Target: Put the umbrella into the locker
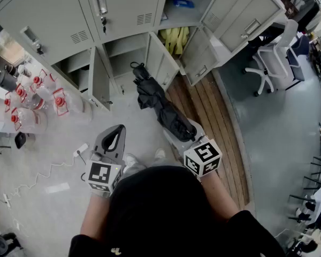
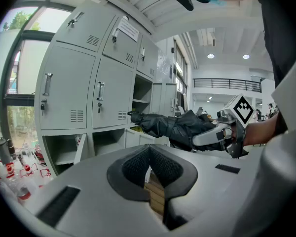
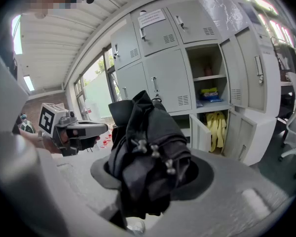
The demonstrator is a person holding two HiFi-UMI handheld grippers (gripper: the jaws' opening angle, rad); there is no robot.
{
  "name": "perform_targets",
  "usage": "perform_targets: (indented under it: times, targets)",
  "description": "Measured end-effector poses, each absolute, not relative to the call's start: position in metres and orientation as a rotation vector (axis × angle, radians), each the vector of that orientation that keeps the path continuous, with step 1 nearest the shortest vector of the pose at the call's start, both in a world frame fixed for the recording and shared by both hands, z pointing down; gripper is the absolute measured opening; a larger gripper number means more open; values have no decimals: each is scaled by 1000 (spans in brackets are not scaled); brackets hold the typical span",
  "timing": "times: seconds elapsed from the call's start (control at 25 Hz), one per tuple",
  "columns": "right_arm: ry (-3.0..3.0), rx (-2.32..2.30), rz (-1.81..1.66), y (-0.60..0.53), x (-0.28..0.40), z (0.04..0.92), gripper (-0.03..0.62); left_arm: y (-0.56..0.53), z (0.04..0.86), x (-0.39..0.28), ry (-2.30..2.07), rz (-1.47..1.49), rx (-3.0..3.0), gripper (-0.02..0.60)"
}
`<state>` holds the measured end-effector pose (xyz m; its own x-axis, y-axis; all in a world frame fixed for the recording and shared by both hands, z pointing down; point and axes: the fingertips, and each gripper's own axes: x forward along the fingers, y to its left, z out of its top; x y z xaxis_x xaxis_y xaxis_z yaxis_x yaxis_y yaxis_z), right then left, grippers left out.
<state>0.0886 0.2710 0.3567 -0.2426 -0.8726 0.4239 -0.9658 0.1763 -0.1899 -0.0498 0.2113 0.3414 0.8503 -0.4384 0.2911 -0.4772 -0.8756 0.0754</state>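
Observation:
A folded black umbrella [image 1: 159, 107] is held off the floor, its tip aimed at the grey lockers [image 1: 123, 15]. My right gripper [image 1: 186, 134] is shut on its thicker end, and the fabric bulges between the jaws in the right gripper view [image 3: 148, 157]. An open lower locker compartment [image 1: 127, 63] lies just beyond the umbrella's tip. My left gripper [image 1: 115, 133] hangs to the left of the umbrella, shut with nothing in it; its pads [image 2: 138, 164] meet at the tip. The left gripper view shows the umbrella [image 2: 172, 125] and the right gripper [image 2: 212, 135] from the side.
Several glass jars with red clasps [image 1: 37, 100] stand on the floor at left. A white cable [image 1: 48, 173] trails across the floor. A locker holding yellow cloth [image 1: 174, 39] stands open, with open doors [image 1: 198, 58] beside it. A white office chair [image 1: 273, 58] is at right.

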Motion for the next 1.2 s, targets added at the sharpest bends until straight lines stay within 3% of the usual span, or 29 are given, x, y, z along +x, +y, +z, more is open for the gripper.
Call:
perform_targets:
  times: [0.76,1.2]
  targets:
    - [-2140,1865,636,240,44,369,223,177,355,-118,-690,412,2864,15]
    - [-2179,1753,682,167,74,390,224,113,358,-92,-784,439,2834,15]
